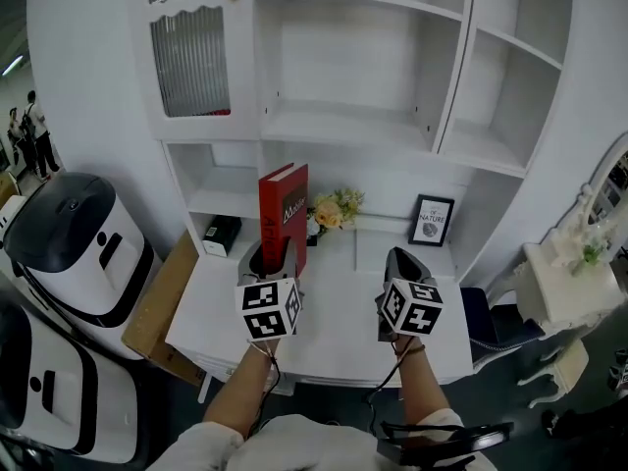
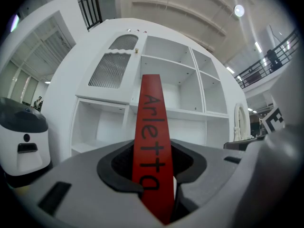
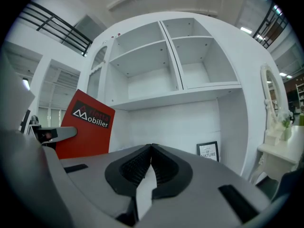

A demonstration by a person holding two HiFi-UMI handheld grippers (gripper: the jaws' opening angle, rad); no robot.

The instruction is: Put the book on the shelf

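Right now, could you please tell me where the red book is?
In the head view the red book stands upright left of centre, clamped in the left gripper at the white desk, just left of the flowers and below the shelves.

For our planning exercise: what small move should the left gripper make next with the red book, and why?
Probably carry the red book forward toward an empty shelf: the left gripper clamps its spine upright, by the desk, not yet shelved.

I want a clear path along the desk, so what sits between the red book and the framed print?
A small bunch of flowers stands between the red book and the framed print; the head view shows it.
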